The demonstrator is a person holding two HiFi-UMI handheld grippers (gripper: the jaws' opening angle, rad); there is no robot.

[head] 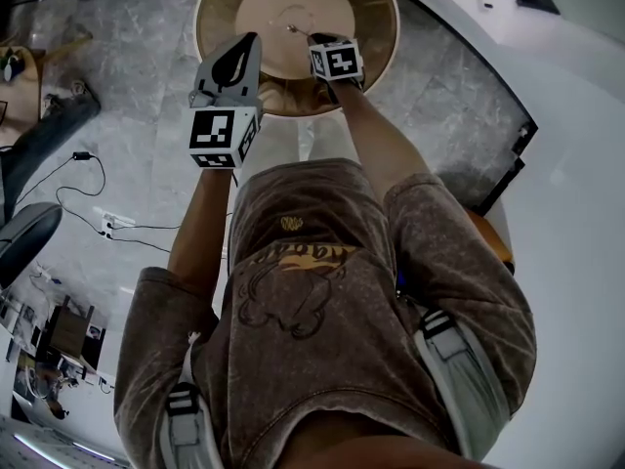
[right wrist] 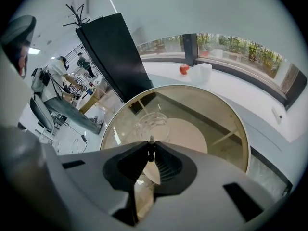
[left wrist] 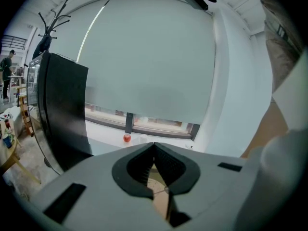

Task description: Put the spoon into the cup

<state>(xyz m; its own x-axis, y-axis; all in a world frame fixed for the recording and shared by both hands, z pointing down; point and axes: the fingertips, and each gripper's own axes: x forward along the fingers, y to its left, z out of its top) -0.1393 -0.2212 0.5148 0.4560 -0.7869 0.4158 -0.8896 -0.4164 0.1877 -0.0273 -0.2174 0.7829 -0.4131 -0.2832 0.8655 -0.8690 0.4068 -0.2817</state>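
A person stands over a round glass tabletop, holding a pair of tongs in each hand. The right tongs are pinched narrow on the spoon, a thin sliver of metal held above the tabletop, near its middle. The left tongs are pressed together with nothing between them. They hover beside the right ones, over the near edge. The cup, clear glass and faint, sits on the tabletop near its middle, just ahead of the spoon's tip.

The task looks about halfway done. The spoon is gripped and close to the cup, but it is not yet inside. What seems left is to bring it over the rim, lower it in and let go.

The spoon's long axis runs along the right tongs. It sticks out past their tips and slants down toward the middle of the tabletop. Whether the bowl or the handle leads is too small to tell.
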